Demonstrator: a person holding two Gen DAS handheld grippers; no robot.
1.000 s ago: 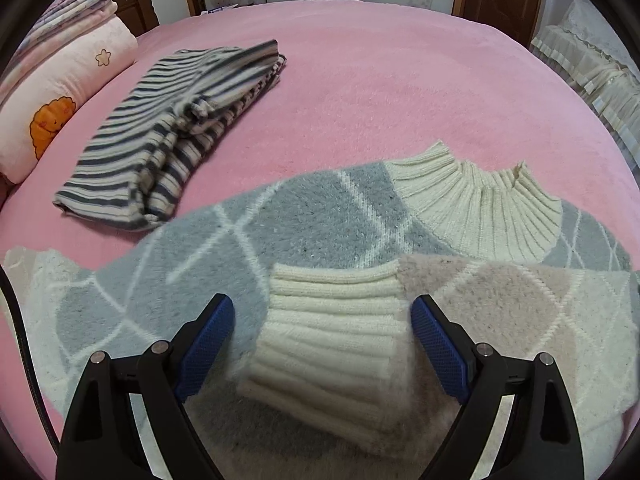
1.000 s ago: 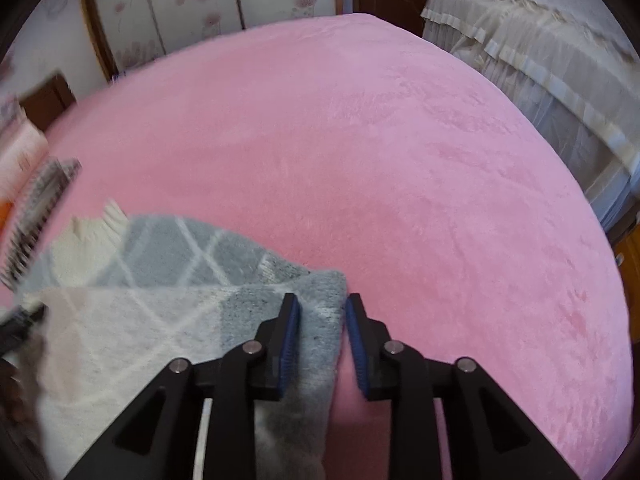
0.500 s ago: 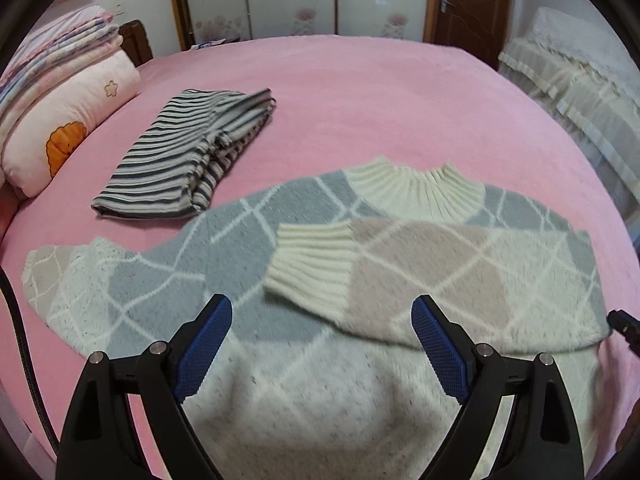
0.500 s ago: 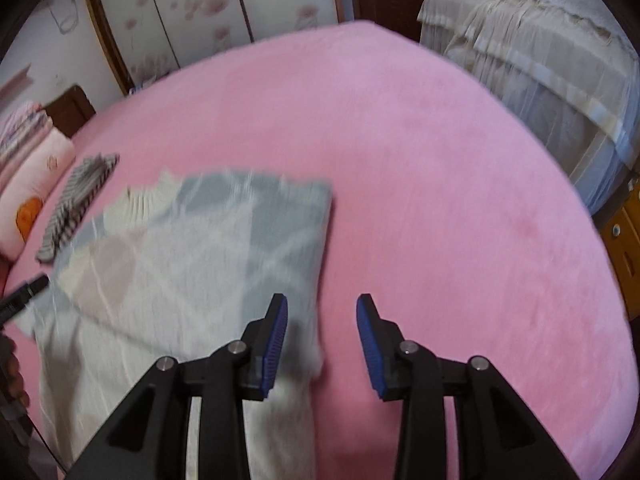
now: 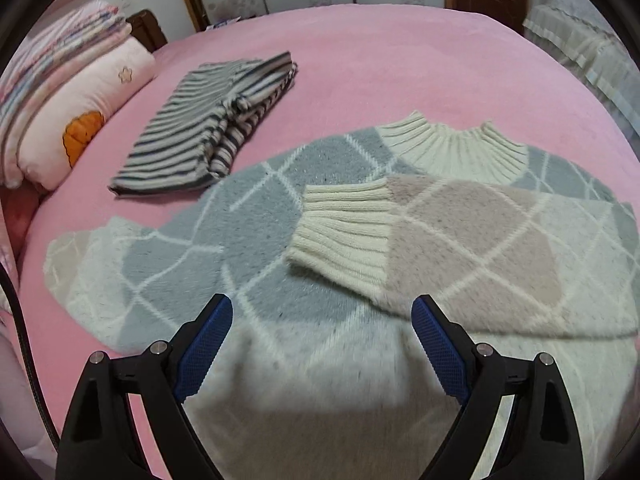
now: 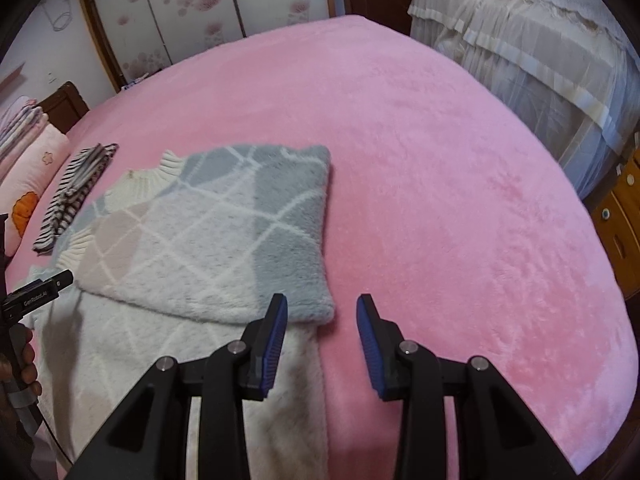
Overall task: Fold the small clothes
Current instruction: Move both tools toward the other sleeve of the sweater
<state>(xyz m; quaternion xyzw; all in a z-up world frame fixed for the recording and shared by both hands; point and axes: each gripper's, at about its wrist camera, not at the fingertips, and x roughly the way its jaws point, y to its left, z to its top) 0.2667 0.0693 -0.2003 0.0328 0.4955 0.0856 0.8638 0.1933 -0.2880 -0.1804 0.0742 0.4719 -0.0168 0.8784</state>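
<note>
A fuzzy grey, beige and cream diamond-pattern sweater (image 5: 280, 240) lies flat on the pink bed, collar (image 5: 456, 148) far. Its right sleeve (image 5: 460, 248) is folded across the chest, with the ribbed cuff (image 5: 344, 232) near the middle. The left sleeve (image 5: 92, 264) lies stretched out to the left. My left gripper (image 5: 322, 344) is open and empty above the sweater's lower body. My right gripper (image 6: 322, 340) is open and empty just behind the folded sleeve's shoulder edge (image 6: 296, 240), at the sweater's right side.
A folded striped garment (image 5: 208, 128) lies beyond the sweater at the left, also in the right wrist view (image 6: 74, 188). Pillows and folded bedding (image 5: 68, 100) sit at the far left. Pink bedspread (image 6: 440, 200) stretches right; a second bed (image 6: 540, 60) stands beyond.
My right gripper opened, let go of the sweater's sleeve fold and pulled back. My left gripper drew back from the cuff, leaving it lying on the chest.
</note>
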